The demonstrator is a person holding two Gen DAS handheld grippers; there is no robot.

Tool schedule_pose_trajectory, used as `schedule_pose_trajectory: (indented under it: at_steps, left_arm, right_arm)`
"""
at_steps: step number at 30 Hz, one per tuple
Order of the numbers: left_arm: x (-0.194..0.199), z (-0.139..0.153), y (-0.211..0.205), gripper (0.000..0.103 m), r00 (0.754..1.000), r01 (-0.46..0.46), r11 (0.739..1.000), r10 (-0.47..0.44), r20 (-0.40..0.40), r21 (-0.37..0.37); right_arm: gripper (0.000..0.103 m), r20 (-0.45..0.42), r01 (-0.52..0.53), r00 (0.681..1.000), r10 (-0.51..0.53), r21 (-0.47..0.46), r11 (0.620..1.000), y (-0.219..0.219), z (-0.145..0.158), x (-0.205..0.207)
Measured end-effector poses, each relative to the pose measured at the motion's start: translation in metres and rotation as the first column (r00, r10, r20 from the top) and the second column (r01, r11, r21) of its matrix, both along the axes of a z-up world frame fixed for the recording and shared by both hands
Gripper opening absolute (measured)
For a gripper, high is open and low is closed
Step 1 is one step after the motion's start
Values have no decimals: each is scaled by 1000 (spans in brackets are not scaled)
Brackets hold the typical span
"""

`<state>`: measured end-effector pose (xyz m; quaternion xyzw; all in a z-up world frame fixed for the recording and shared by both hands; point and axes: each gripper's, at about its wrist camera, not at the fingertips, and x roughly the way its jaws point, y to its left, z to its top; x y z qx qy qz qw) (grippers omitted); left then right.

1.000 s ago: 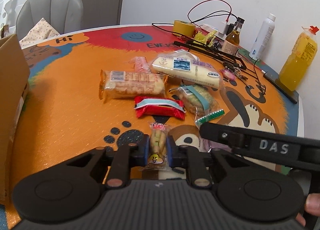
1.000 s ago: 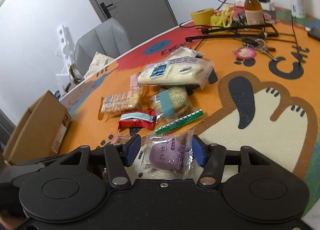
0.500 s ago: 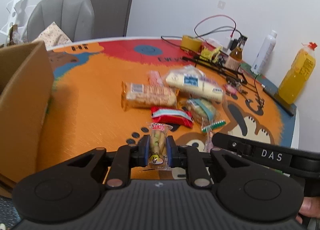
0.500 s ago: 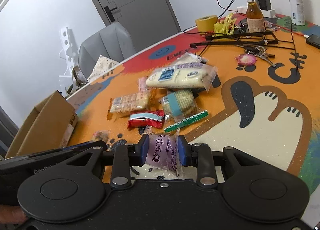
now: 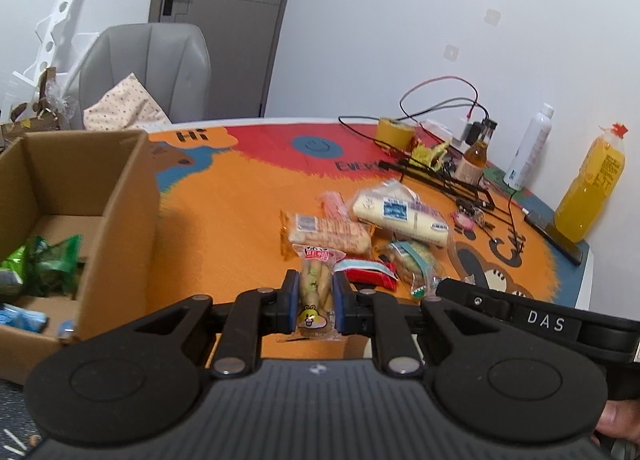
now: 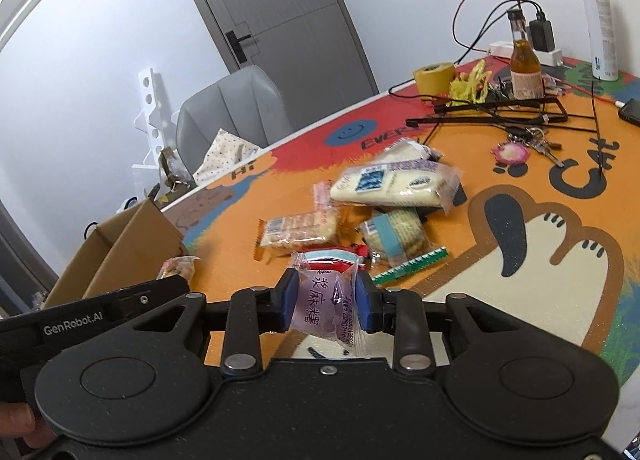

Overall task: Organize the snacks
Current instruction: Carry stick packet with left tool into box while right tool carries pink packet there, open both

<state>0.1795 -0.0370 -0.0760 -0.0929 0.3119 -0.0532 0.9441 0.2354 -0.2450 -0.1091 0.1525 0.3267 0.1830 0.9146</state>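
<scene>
**K:** On the table's left edge: cardboard box, top open. Contents visible from left wrist view: green crinkled packet, something blue low at the near wall. Rest of the floor is bare cardboard.

**M:** Grippers?

**K:** Left gripper clamped on a narrow clear snack pack, cartoon face at the bottom, red label on top. It's off the table, just right of the box wall. Right gripper pinched on a purple mochi packet, also lifted clear.

**M:** What's loose?

**K:** Pile mid-table: long white bread pack, cracker pack, red wrapper, teal-banded biscuit pack, small pink packet. All touching or overlapping.

**M:** Other containers?

**K:** Far side: orange juice bottle, white spray bottle, small amber bottle, all upright. Yellow tape roll next to the cables.
</scene>
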Motion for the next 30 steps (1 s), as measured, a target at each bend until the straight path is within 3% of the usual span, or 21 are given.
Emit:
schedule_pose_trajectory:
  at_steps: [17,30]
  left_arm:
    - [-30,30,50,16,992,-100,995,101,75,-17]
    - [-47,47,89,16,976,-184,983,185,117,-19]
  right_arm:
    - [29,61,-43,997,42,4,999,32,26,-12]
    - [29,103,-131,986,128,27,991,71,43,-11]
